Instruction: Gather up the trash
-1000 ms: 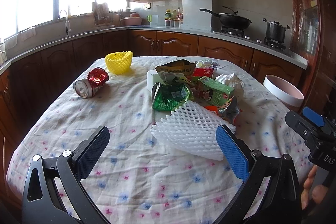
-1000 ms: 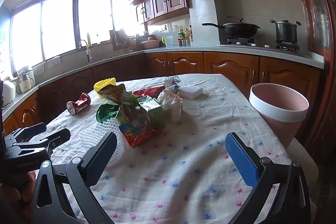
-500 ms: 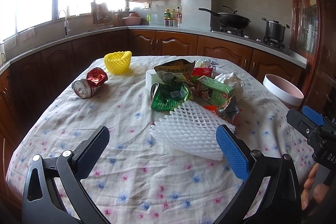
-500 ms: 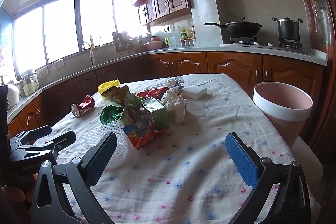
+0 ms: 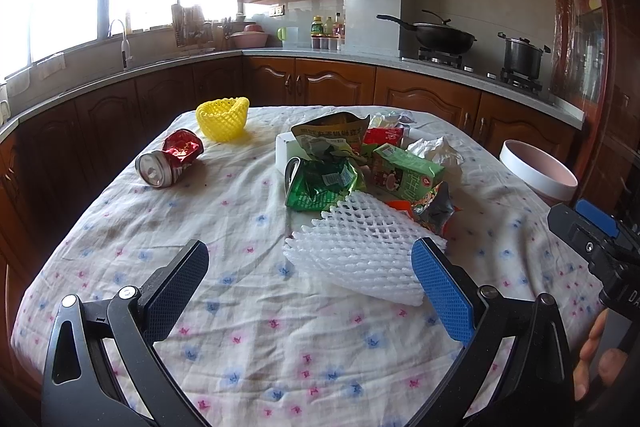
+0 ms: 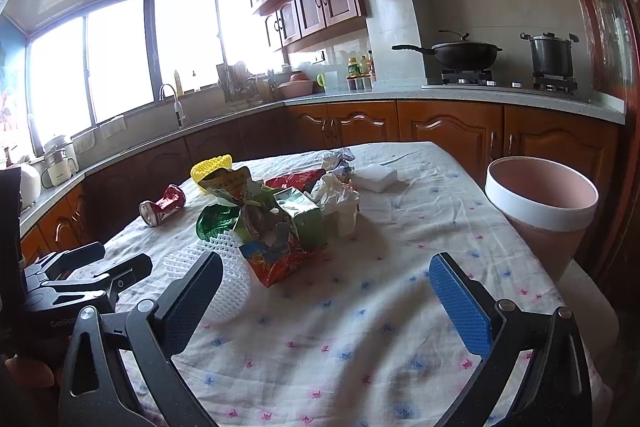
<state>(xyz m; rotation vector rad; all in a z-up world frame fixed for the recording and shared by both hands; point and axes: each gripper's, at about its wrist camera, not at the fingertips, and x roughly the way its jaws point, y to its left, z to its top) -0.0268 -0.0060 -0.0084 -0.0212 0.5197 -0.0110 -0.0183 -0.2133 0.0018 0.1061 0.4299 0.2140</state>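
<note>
My left fingers (image 5: pixel 310 277) are spread wide and grasp nothing, poised low over the surface (image 5: pixel 248 327) with the white foam net (image 5: pixel 360 251) just ahead, likely my nearest pickup. My right fingers (image 6: pixel 326 289) are likewise released and empty, held level above the cloth. The trash heap (image 6: pixel 272 219) sits mid-surface; the crushed can (image 5: pixel 170 157) and yellow net (image 5: pixel 222 119) lie apart. The pink bin (image 6: pixel 540 203) waits at my right edge, handy for drops.

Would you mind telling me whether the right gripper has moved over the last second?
Yes. The right gripper has moved slightly: in its view the pink bin and stove pot have slid right and down a little.
</note>
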